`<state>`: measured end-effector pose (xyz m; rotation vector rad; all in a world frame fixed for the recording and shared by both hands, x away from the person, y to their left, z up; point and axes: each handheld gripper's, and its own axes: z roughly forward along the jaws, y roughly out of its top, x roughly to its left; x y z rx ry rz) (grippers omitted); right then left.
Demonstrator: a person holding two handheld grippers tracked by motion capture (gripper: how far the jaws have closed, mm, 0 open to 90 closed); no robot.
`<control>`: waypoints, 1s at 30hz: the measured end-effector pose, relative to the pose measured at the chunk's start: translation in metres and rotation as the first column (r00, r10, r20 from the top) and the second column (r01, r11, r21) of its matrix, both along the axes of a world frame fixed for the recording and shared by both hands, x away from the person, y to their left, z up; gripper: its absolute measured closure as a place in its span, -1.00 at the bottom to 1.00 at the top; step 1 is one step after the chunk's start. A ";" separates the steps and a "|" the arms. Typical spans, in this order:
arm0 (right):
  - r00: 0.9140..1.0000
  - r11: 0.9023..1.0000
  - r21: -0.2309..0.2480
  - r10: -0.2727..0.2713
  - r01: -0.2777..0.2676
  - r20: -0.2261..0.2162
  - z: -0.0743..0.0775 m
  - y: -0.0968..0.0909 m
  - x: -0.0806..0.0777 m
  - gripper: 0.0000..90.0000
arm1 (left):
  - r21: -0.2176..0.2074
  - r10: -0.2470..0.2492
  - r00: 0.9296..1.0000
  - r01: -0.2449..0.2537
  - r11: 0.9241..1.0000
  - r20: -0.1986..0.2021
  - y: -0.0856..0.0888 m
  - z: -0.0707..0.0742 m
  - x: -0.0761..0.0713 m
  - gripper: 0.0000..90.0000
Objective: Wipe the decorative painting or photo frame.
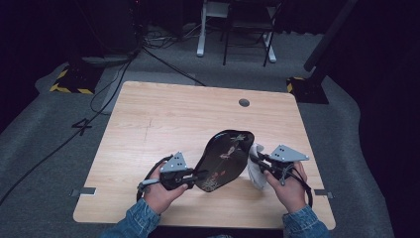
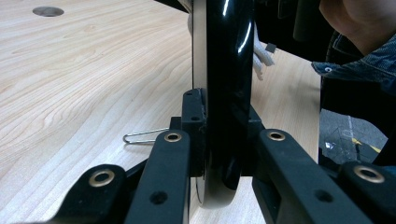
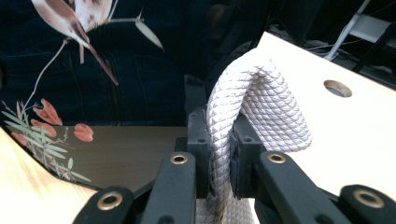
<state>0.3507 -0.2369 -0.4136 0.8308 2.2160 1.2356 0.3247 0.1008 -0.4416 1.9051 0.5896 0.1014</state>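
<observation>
A glossy black lacquer tray (image 1: 224,158) painted with a bird and flowers is held tilted up over the wooden table (image 1: 163,119). My left gripper (image 1: 197,174) is shut on the tray's near rim; in the left gripper view the tray's edge (image 2: 223,70) stands upright, clamped between the pads (image 2: 194,116). My right gripper (image 1: 257,159) is shut on a folded white textured cloth (image 1: 256,168) beside the tray's right edge. In the right gripper view the cloth (image 3: 254,100) arches up from the jaws, close to the painted tray face (image 3: 93,70).
A round cable hole (image 1: 243,102) sits in the table's far part. A small wire clip (image 2: 142,136) lies on the wood by the left jaws. Chair legs, stands and cables occupy the floor beyond the far edge.
</observation>
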 end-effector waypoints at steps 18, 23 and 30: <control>0.998 1.000 -0.026 0.006 -0.008 -0.062 -0.020 -0.003 0.002 0.81 | 0.000 -0.002 1.000 0.002 1.000 0.001 0.000 0.000 0.000 0.77; 0.997 0.999 -0.032 0.003 -0.006 -0.083 -0.027 -0.004 0.001 0.81 | -0.001 -0.002 1.000 0.002 1.000 0.001 0.000 0.000 0.000 0.77; 0.993 0.999 -0.044 0.001 -0.006 -0.116 -0.036 -0.005 0.000 0.81 | -0.002 -0.001 1.000 0.001 1.000 0.000 0.000 0.000 0.000 0.77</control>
